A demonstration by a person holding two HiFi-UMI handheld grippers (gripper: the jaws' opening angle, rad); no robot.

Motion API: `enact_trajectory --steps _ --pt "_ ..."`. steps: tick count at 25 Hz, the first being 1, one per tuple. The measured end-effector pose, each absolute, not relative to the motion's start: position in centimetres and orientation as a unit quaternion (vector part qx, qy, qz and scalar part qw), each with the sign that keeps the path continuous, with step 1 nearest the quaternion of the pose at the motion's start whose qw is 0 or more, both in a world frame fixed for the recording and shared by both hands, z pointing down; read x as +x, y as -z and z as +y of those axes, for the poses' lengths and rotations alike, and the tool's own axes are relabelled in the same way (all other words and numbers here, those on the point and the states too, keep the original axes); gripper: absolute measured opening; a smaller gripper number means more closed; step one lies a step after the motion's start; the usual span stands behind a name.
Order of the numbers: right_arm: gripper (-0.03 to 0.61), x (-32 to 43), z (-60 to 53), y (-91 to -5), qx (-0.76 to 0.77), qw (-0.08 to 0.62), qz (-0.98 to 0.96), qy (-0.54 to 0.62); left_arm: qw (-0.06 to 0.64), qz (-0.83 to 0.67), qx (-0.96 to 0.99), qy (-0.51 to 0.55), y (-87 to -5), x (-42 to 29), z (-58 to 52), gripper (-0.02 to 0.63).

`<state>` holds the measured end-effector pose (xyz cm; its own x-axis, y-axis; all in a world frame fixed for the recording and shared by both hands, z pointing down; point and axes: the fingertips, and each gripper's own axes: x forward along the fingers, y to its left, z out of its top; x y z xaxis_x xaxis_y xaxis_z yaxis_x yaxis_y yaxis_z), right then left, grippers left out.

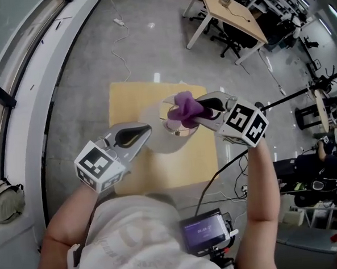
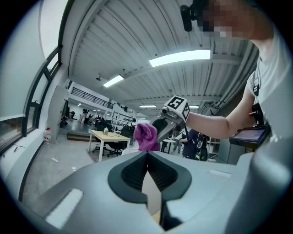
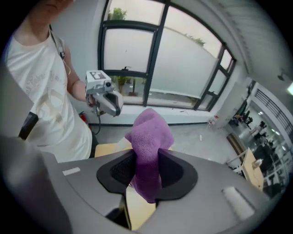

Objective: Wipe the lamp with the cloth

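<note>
**A:** Where's the cloth right now?

**B:** It's clenched in my right gripper (image 1: 196, 111). The purple cloth (image 1: 185, 106) is pinched between the pads, with a bunched wad sticking out past the tips. It hangs over the top opening of the lamp (image 1: 164, 142), though I can't tell whether it touches the shade.

**A:** And the other one?

**B:** My left gripper (image 1: 145, 131) has its jaws closed together, with nothing between them that I can make out. Its tips sit at the lamp's left side. The lamp stands in the middle of the small yellow worktop (image 1: 126, 99).

**A:** So how do you wipe it well?

**B:** I'd bring the wad down onto the shade, press lightly, then sweep round the rim and down the outer side. The fabric should meet the lamp, not the hard jaw tips. The shade looks light to me, so I'd brace its left side with the left gripper to stop it tipping. I'd also want a firm clench on the cloth, or it could slip out mid-stroke.
</note>
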<state>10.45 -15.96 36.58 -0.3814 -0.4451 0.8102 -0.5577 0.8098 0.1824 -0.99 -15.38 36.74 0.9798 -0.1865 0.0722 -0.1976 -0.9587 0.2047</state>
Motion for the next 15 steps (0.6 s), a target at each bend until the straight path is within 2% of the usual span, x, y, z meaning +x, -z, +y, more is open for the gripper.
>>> enact_trajectory --steps 7,15 --pt "0.141 14.3 -13.9 -32.3 0.433 0.326 -0.838 -0.068 0.099 -0.063 0.993 -0.023 -35.4 0.7 -14.4 0.000" --pt "0.141 18.0 -9.6 -30.2 0.492 0.171 -0.850 -0.075 0.087 -0.083 0.992 -0.027 -34.7 2.3 -12.0 0.000"
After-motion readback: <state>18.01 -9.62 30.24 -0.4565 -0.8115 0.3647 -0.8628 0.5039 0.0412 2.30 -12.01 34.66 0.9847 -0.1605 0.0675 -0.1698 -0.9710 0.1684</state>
